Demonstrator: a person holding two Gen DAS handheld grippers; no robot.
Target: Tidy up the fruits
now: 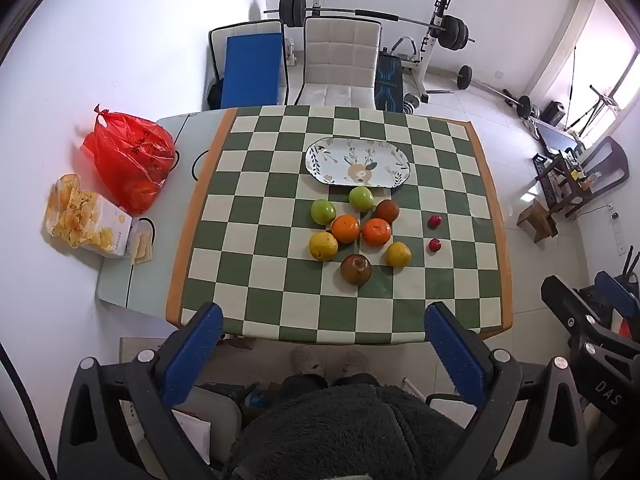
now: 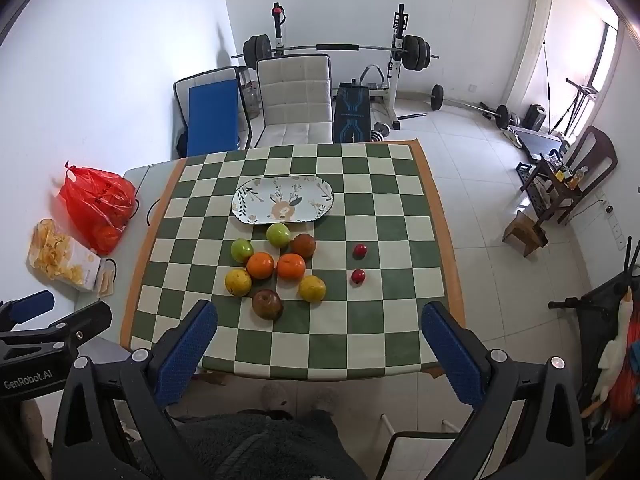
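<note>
Several fruits lie in a cluster on the green-and-cream checked cloth (image 1: 280,312): two green apples (image 1: 323,211), two oranges (image 1: 346,229), two yellow citrus fruits (image 1: 323,245) and two brown fruits (image 1: 355,269). Two small red fruits (image 1: 435,221) sit apart to the right. An empty oval flower-patterned plate (image 1: 358,161) (image 2: 282,199) lies just behind the cluster. My left gripper (image 1: 323,314) hovers open over the table's near edge, nothing between its blue pads. My right gripper (image 2: 320,314) is likewise open and empty, high above the near edge, with the cluster (image 2: 267,304) ahead of it.
A red plastic bag (image 1: 130,156) and a box of chips (image 1: 90,220) sit on the bare table left of the cloth. A padded chair (image 1: 340,64) stands behind the table, a barbell rack (image 1: 436,24) beyond. The person's grey fleece lap (image 1: 344,432) and slippers are below.
</note>
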